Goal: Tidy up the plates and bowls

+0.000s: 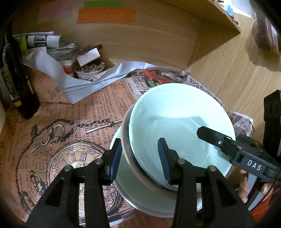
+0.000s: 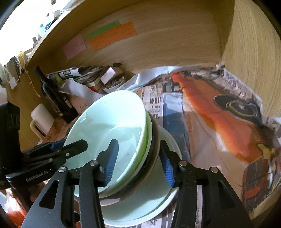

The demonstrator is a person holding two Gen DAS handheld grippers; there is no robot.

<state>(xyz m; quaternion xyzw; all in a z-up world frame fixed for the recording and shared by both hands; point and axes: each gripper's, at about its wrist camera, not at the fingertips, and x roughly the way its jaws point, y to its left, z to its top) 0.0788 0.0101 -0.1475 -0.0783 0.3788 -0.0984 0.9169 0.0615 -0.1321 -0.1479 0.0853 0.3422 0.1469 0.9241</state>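
Both tongs are spread wide around the bowl stack's rims: left tongs [image 1: 141, 157], right tongs [image 2: 139, 162]. Nothing is clamped (pale green bowl [image 1: 175, 119] topmost), stacked on the plate [image 2: 151, 201] over newspaper [image 1: 70, 108].

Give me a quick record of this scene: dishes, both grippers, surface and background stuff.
dishes: pale green bowl nested in a dark bowl, on a pale green plate
left gripper: open, fingers straddling the bowls' rim
right gripper: open, fingers straddling the opposite rim
surface: printed newspaper sheets
background: dark bottle, small bowl of beads, coloured notes
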